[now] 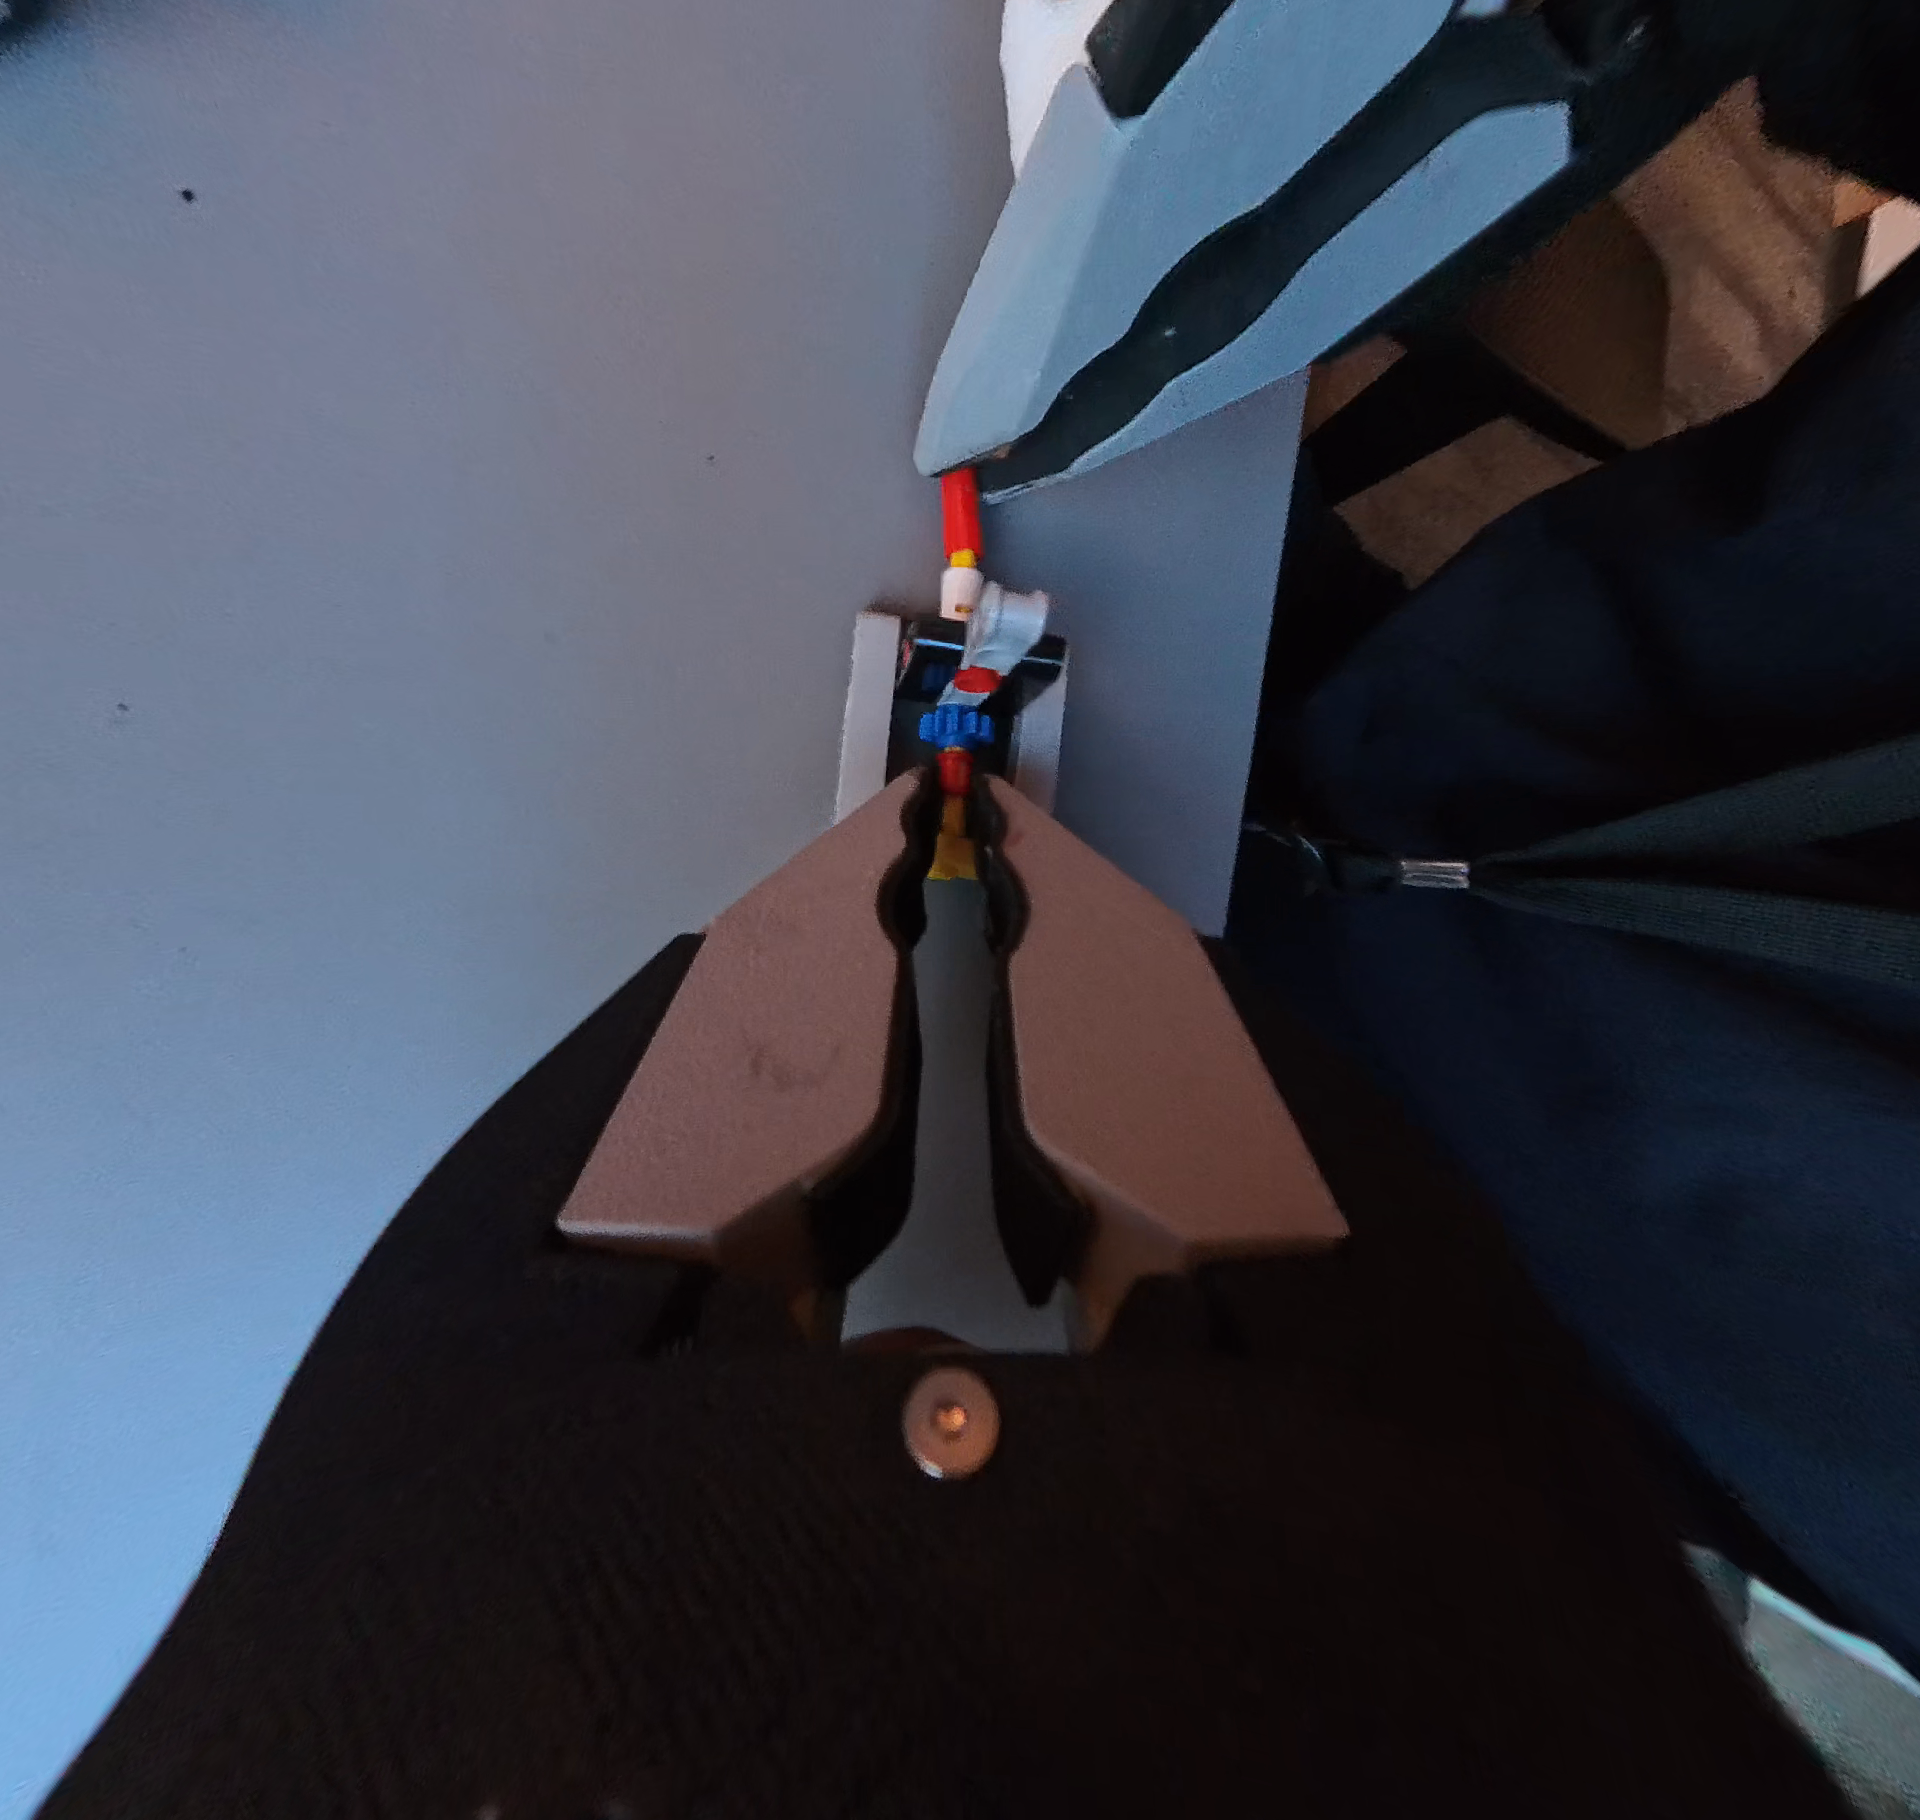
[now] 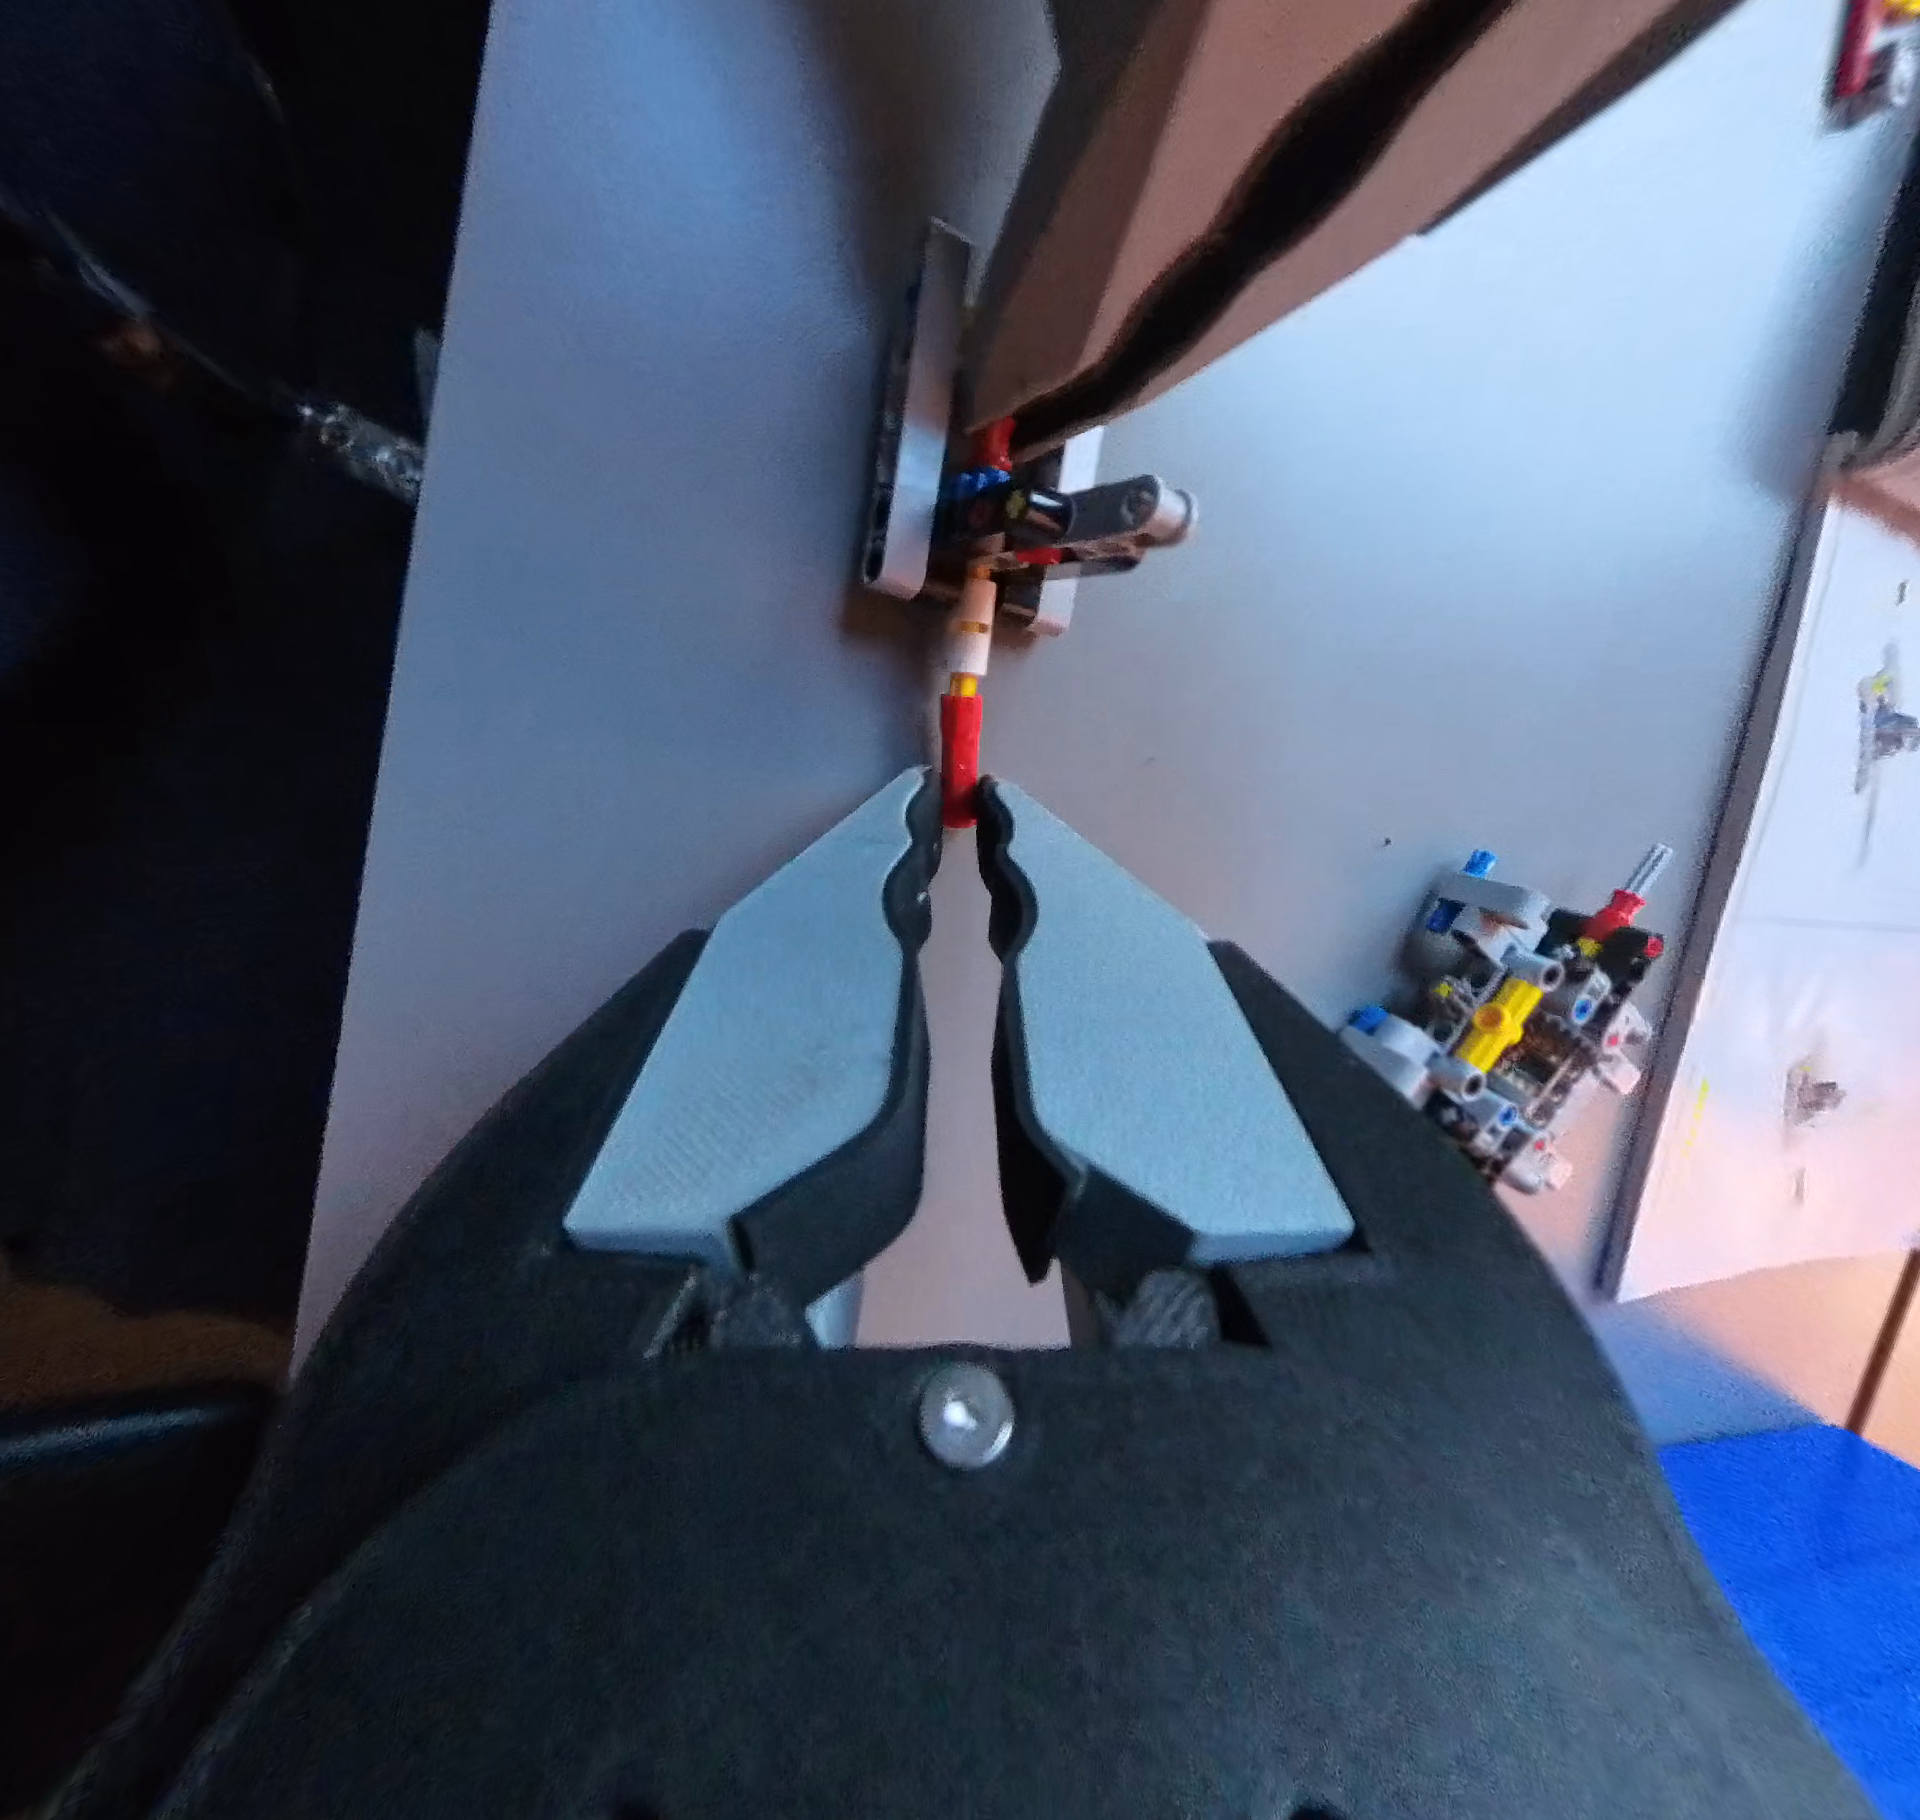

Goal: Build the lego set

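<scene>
Between both grippers, toy axle (image 2: 961,721): right gripper (image 2: 958,804) clamps red sleeve (image 2: 958,757); left gripper (image 1: 954,788) opposite end

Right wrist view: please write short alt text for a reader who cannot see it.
A blue-grey claw pinches the red sleeve on the end of a small brick assembly, whose other end a brown claw grips, above a pale table.

I saw glossy plastic in the red sleeve (image 2: 958,768) pinched at my right gripper (image 2: 958,806), matt grey tabletop (image 2: 675,420) beneath, woven black strap (image 1: 1714,897) beside my left.
</scene>
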The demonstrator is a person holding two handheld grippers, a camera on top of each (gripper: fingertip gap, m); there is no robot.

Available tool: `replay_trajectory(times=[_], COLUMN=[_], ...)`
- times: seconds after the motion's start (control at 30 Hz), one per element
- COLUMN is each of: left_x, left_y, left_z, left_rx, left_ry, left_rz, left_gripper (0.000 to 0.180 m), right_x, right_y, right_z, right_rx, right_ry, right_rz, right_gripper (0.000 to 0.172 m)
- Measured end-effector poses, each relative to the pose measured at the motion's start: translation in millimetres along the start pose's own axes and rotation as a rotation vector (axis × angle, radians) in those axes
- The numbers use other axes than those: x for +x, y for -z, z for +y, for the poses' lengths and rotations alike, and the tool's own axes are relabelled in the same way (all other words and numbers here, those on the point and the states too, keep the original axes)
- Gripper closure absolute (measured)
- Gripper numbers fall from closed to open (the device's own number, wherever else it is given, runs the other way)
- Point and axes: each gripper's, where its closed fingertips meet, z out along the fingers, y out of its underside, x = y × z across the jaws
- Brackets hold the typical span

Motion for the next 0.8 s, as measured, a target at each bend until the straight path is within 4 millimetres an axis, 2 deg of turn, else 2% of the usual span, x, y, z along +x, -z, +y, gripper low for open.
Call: replay_trajectory(times=[0.13,0.27,0.37,0.47,0.63,0.7,0.8], left_x=[1,9,11,7,-1,-3,-5], left_y=[3,1,0,3,6,7,9], left_z=[-3,-4,-5,-5,-6,-6,-5], left_rx=[0.076,0.116,0.136,0.154,0.196,0.205,0.220], left_ry=[0.122,0.180,0.211,0.203,0.164,0.138,0.097], left_rz=[0.093,0.173,0.192,0.140,0.068,0.045,0.006], left_gripper=[0.177,0.177,0.177,0.176,0.176,0.176,0.175], right_x=[9,12,10,7,19,23,24], right_y=[-1,1,3,9,24,32,52], right_z=[1,1,0,7,27,27,17], right_rx=[-0.035,-0.136,-0.214,-0.237,-0.145,-0.028,0.189], right_ry=[0.100,0.304,0.388,0.321,0.103,-0.002,-0.156], right_rz=[0.258,0.531,0.621,0.585,0.584,0.602,0.611], right_gripper=[0.169,0.168,0.168,0.168,0.168,0.168,0.168])
